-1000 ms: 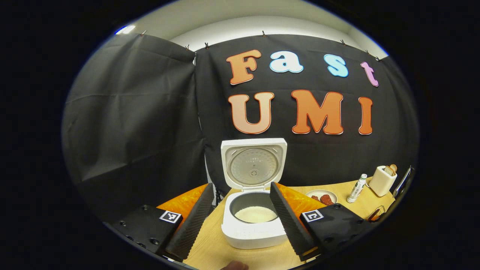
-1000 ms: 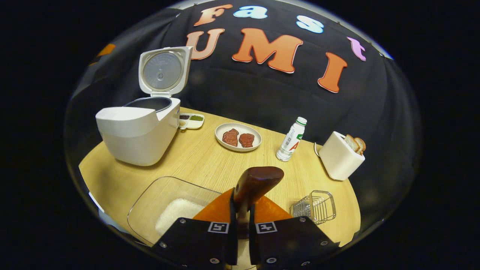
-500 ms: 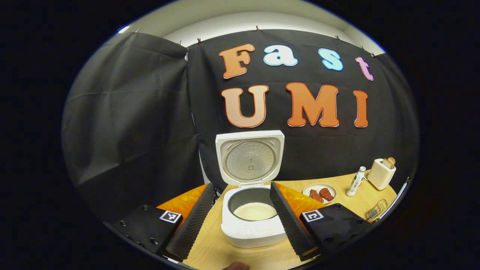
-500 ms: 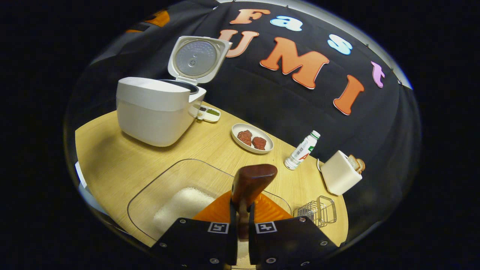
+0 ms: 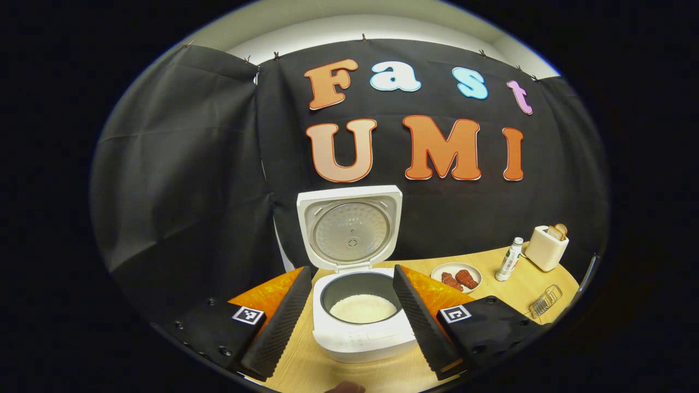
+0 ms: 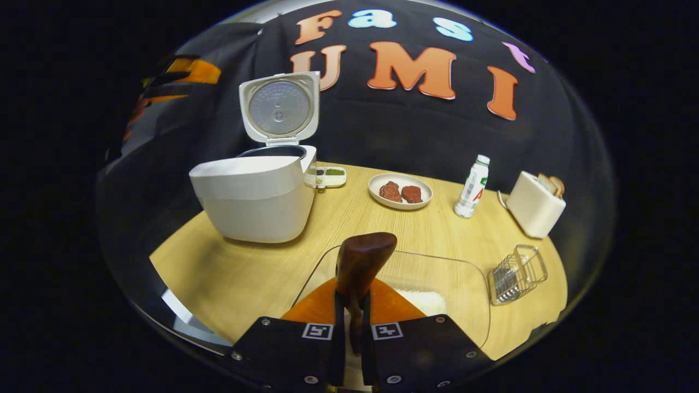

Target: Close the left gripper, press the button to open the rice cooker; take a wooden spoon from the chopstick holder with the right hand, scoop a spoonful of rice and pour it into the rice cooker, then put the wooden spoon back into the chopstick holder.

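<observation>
In the right gripper view, the right gripper (image 6: 352,322) has its two fingers pressed together on the handle of the wooden spoon (image 6: 361,263), pinching it so that the dark, smooth, rounded bowl of the spoon stands up just ahead of the fingertips. Square black-and-white marker tags sit on the gripper body on either side of the handle. Directly beyond the spoon lies a clear container (image 6: 458,284) with rounded corners, holding a heap of white rice (image 6: 426,300); the spoon is above it, and whether it touches the rice cannot be told. To the right of the container a small wire chopstick holder (image 6: 519,273) lies on the light wood-grain table (image 6: 251,273).

Farther back and to the left of the container stands the white rice cooker (image 6: 256,199), glossy and rounded, its lid (image 6: 279,108) tipped upright with a dull metal inner plate. Behind it sits a small divided dish (image 6: 330,176). To the right of the cooker follow a pale plate (image 6: 400,192) with two reddish-brown pieces, a white bottle (image 6: 473,186) with a green cap and a label too small to read, and a cream toaster (image 6: 534,204) with bread slices.

In the left gripper view, the left gripper (image 5: 352,311) has its ribbed fingers (image 5: 284,316) spread wide apart, holding nothing, with the open cooker framed between them and white rice in its grey inner pot (image 5: 357,297).
</observation>
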Available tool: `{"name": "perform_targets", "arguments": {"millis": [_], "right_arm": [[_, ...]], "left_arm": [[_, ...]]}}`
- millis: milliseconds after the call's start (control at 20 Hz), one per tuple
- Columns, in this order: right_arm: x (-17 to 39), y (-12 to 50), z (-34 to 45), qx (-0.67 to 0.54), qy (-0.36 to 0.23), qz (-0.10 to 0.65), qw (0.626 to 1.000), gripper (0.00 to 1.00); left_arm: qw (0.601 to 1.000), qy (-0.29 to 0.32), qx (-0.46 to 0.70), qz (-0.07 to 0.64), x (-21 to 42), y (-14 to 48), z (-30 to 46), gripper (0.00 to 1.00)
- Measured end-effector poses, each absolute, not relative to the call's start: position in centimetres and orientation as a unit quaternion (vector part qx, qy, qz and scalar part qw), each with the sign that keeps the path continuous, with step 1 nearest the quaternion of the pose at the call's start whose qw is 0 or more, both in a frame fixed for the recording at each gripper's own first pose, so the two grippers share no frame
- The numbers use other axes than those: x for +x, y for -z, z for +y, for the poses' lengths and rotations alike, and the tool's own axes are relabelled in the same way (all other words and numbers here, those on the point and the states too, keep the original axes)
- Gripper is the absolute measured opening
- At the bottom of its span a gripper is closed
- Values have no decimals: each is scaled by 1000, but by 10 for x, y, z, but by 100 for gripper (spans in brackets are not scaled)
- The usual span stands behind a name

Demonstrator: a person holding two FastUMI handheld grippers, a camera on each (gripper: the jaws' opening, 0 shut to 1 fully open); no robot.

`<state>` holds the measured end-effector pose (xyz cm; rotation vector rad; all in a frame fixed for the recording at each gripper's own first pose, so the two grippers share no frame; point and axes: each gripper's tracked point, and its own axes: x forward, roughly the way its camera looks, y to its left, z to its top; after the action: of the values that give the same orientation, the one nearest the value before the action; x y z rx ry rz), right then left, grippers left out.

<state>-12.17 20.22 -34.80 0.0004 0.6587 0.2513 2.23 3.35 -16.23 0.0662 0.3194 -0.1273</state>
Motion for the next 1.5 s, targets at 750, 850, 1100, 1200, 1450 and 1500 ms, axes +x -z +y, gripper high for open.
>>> {"name": "perform_targets", "arguments": {"millis": [750, 850, 1100, 1200, 1450, 1500], "right_arm": [[-119, 351, 182, 307, -65, 405, 859, 11], [-116, 351, 175, 355, -59, 410, 838, 12], [-105, 338, 144, 472, -37, 382, 794, 11], [-101, 334, 128, 489, -24, 370, 790, 11], [-87, 306, 95, 545, -11, 330, 770, 12], [-83, 299, 89, 560, -7, 322, 763, 11]], "left_arm": [[985, 58, 12, 164, 28, 167, 31, 100], [985, 50, 14, 162, 28, 165, 32, 100], [987, 45, 10, 156, 28, 161, 30, 100], [987, 48, 6, 154, 29, 160, 27, 100], [988, 55, 11, 147, 36, 157, 25, 100], [988, 57, 10, 146, 38, 157, 24, 100]]}}
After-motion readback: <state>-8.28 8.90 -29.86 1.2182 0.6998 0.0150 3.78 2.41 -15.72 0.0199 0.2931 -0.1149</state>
